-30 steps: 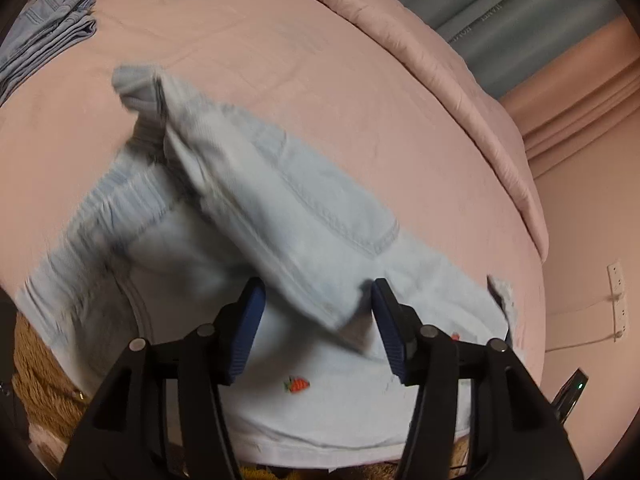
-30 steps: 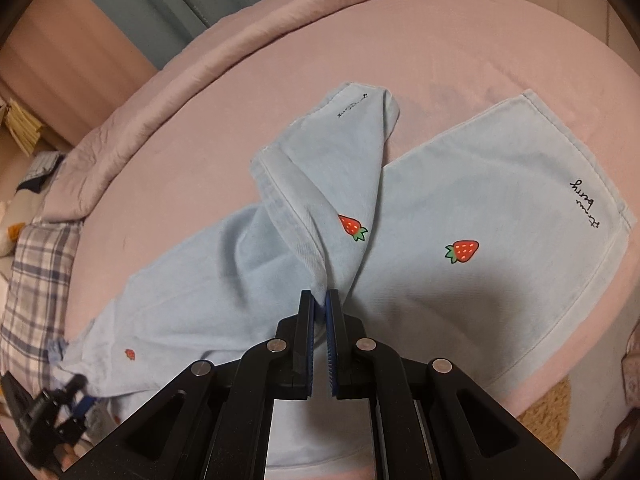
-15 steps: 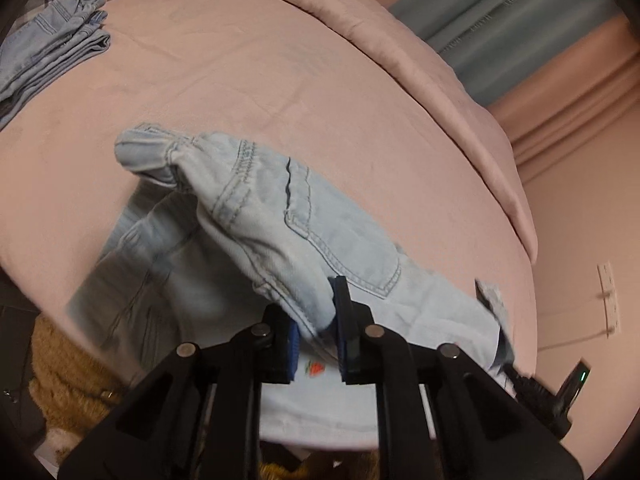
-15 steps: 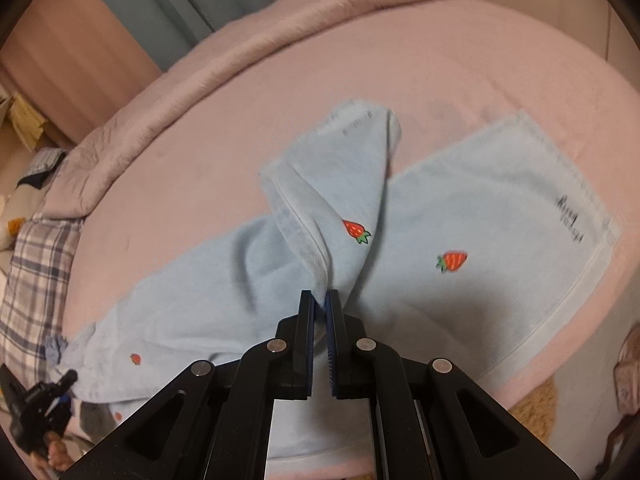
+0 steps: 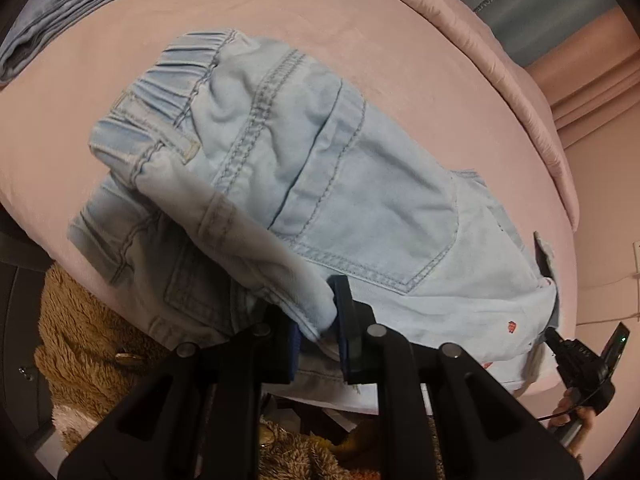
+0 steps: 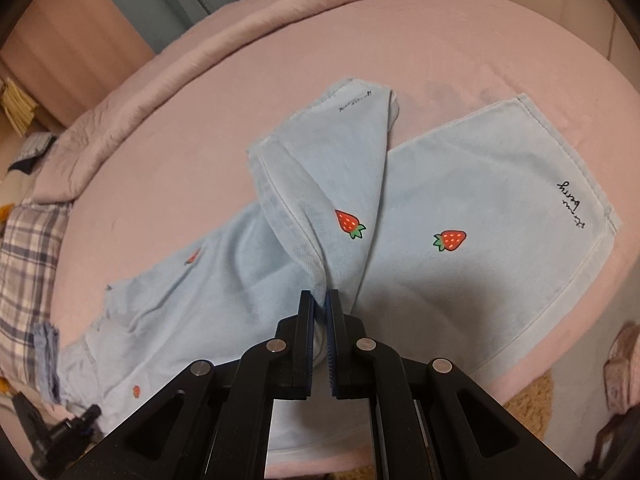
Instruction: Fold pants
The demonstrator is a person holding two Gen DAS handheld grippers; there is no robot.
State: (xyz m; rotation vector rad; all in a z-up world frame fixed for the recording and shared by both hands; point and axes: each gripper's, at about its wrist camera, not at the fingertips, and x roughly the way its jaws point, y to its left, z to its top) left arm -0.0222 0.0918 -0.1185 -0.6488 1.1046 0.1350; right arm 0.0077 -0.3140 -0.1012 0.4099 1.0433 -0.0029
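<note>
Light blue denim pants (image 5: 320, 184) with small strawberry prints lie on a pink bed (image 5: 280, 12). My left gripper (image 5: 320, 332) is shut on a fold of the waist end and holds it lifted, with the elastic waistband (image 5: 176, 76) and a back pocket turned up over the lower layer. In the right wrist view my right gripper (image 6: 320, 304) is shut on a pinched fold of one pant leg (image 6: 336, 184), which is raised and doubled over. The other leg (image 6: 480, 240) lies flat to the right.
A stack of folded blue jeans (image 5: 68, 12) lies at the far left of the bed. A pink quilt (image 6: 200, 52) runs along the far edge, with a plaid pillow (image 6: 24, 272) at the left. A brown shaggy rug (image 5: 92, 340) lies below the bed edge.
My left gripper closed on the waist fold and lifted it, turning the waistband and pocket up and over. My right gripper stayed shut on the leg fold with little movement.
</note>
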